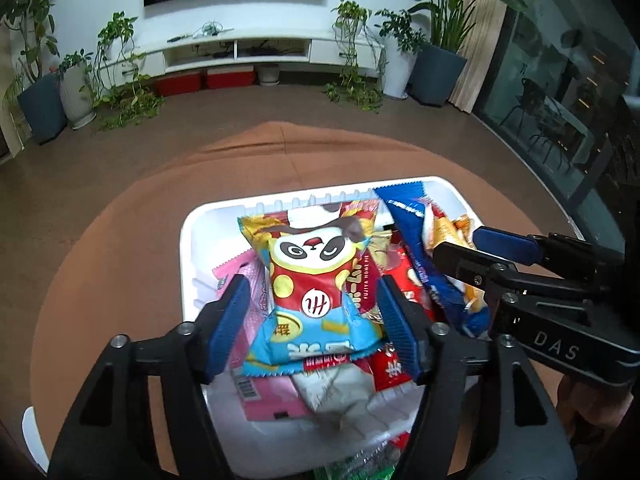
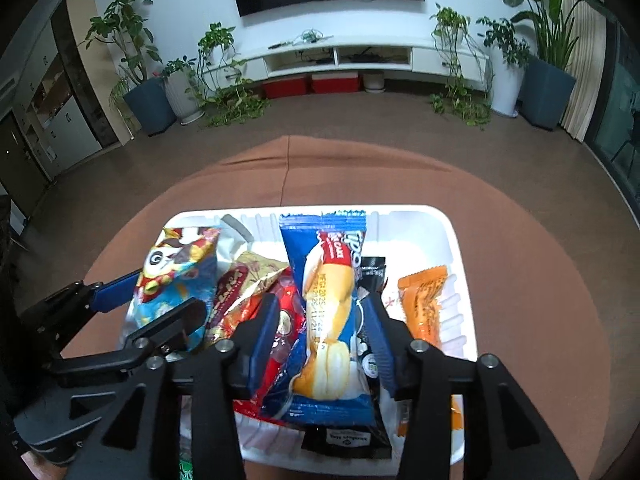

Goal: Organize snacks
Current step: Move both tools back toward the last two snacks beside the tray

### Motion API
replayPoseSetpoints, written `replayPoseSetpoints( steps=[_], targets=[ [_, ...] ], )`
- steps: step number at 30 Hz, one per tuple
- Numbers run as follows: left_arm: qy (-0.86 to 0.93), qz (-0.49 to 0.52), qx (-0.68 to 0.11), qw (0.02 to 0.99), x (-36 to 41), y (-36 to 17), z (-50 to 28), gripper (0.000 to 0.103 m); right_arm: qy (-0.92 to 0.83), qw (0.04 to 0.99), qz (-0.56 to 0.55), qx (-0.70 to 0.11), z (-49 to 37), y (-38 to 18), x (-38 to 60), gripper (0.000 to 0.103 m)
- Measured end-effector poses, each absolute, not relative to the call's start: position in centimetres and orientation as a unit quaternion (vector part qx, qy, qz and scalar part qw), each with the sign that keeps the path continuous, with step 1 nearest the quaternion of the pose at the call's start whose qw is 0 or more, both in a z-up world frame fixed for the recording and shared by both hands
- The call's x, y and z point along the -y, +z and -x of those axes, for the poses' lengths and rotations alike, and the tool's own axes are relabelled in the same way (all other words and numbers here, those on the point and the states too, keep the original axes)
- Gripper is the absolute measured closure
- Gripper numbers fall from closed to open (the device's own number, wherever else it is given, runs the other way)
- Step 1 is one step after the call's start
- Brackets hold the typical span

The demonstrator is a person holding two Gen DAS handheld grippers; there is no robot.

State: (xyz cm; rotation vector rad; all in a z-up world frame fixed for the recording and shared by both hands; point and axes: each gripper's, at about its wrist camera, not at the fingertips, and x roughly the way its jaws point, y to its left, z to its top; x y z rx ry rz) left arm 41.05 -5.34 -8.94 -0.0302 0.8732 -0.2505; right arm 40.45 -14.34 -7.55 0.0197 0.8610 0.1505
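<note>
A white tray (image 1: 188, 240) on a brown-clothed table holds several snack packets. A panda-printed packet (image 1: 316, 280) lies on top of the pile between the fingers of my left gripper (image 1: 314, 320), which stands open, its blue pads clear of the wrapper. In the right wrist view a blue cake packet (image 2: 332, 312) lies lengthwise between the fingers of my right gripper (image 2: 320, 336), also open. The right gripper (image 1: 460, 246) shows at the tray's right side in the left view. The left gripper (image 2: 168, 296) straddles the panda packet (image 2: 176, 276) in the right view.
The tray (image 2: 460, 240) also holds a pink packet (image 1: 256, 312), red packets (image 1: 404, 280), an orange packet (image 2: 424, 308) and a black one (image 2: 372, 268). A green packet (image 1: 360, 468) lies just off its near edge. Brown cloth (image 1: 120, 260) surrounds the tray. Floor, potted plants and a TV stand lie beyond.
</note>
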Motion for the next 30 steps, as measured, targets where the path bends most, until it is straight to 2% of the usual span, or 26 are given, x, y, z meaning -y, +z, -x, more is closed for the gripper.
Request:
replayPoseSetpoints(
  steps=[4,5,6,9,17,23,26,28,30],
  targets=[
    [-0.120,0.017,-0.402,0.908,4.3,-6.9,-38.9,0.018,0.077,0.916,-0.012,-0.392,-38.5,-5.9,15.1,0.033],
    [-0.120,0.016,-0.399,0.909,4.1,-6.5,-38.4,0.006,0.081,0.919,-0.017,-0.385,-37.8,-5.5,15.4,0.029],
    [-0.118,0.015,-0.396,0.911,3.7,-6.1,-37.5,0.001,0.086,0.922,-0.022,-0.377,-36.9,-5.1,15.7,0.025],
    [-0.111,0.013,-0.388,0.915,2.5,-5.1,-35.3,0.000,0.100,0.928,-0.035,-0.356,-33.9,-4.5,16.5,0.017],
    [-0.101,0.000,-0.383,0.918,0.3,-6.5,-26.9,0.000,0.170,0.907,-0.087,-0.375,-26.5,-7.8,15.4,0.013],
    [-0.095,0.011,-0.377,0.921,-1.8,-8.1,-20.8,0.001,0.194,0.897,-0.060,-0.394,-24.6,-10.1,11.5,0.013],
    [-0.062,0.029,-0.397,0.915,-3.1,-9.0,-19.3,0.001,0.197,0.895,-0.036,-0.398,-24.5,-11.1,9.7,0.014],
    [-0.081,0.088,-0.396,0.910,-5.1,-8.9,-18.9,0.001,0.189,0.892,-0.015,-0.409,-24.8,-11.7,8.8,0.020],
    [-0.075,0.118,-0.383,0.913,-6.7,-7.9,-18.4,0.001,0.193,0.885,-0.004,-0.424,-25.3,-12.5,8.1,0.029]
  ],
)
